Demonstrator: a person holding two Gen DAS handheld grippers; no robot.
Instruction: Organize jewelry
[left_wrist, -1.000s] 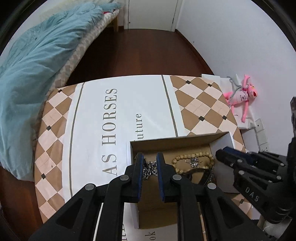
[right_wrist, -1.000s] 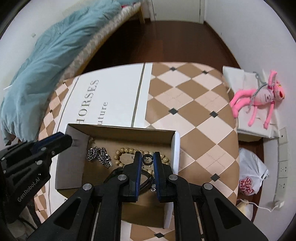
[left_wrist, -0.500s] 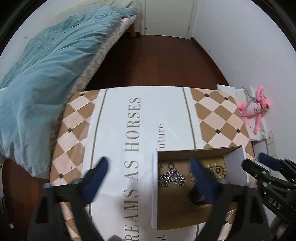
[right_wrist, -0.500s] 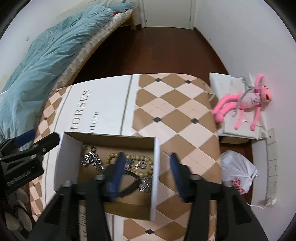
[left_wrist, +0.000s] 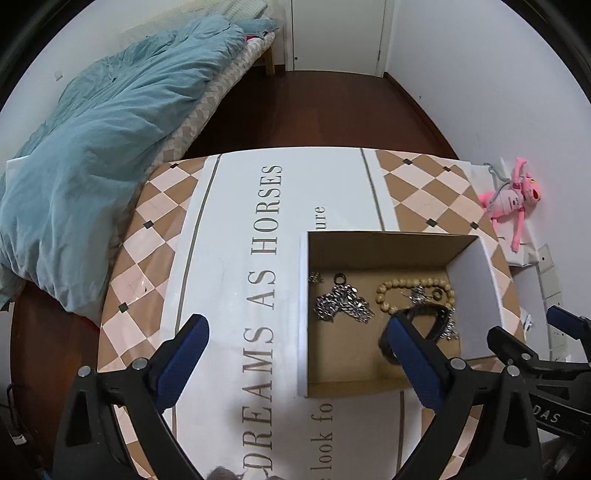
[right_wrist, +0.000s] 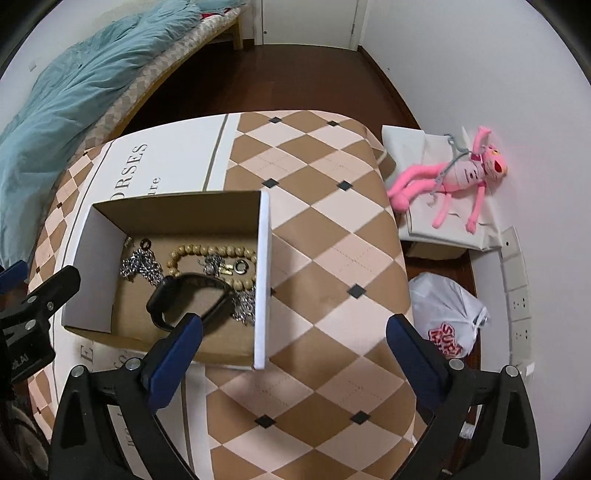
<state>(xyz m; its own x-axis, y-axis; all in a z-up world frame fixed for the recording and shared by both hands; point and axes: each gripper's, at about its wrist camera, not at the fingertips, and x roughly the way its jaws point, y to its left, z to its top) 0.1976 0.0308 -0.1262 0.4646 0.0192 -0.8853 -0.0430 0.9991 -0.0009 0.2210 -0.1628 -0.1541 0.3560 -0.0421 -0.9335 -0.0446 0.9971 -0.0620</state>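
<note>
Jewelry lies loose on the brown floor of an open cardboard box with white outer walls, standing on a table covered in a tan-and-cream diamond cloth with a white printed band; inside the box, a wooden bead bracelet curves through the middle; a heap of silver chain sits to its left, with a small dark ring just beyond it toward the far wall; a metal ring and small silver pieces lie within the bead loop; a black band lies nearest, overlapping the beads' near edge; a further bit of silver chain rests against the right wall. Left gripper: blue-padded fingers wide apart, nothing between them but cloth and the box's left wall below; right finger overlaps the black band in view, contact cannot be told. Right gripper: jaws just been opening, now fully spread, empty; left finger over the box's near right corner, right finger over bare cloth. Beyond the table: a bed with a teal duvet far left; a pink plush toy on a white box by the right wall; a white plastic bag on the floor near it.
</note>
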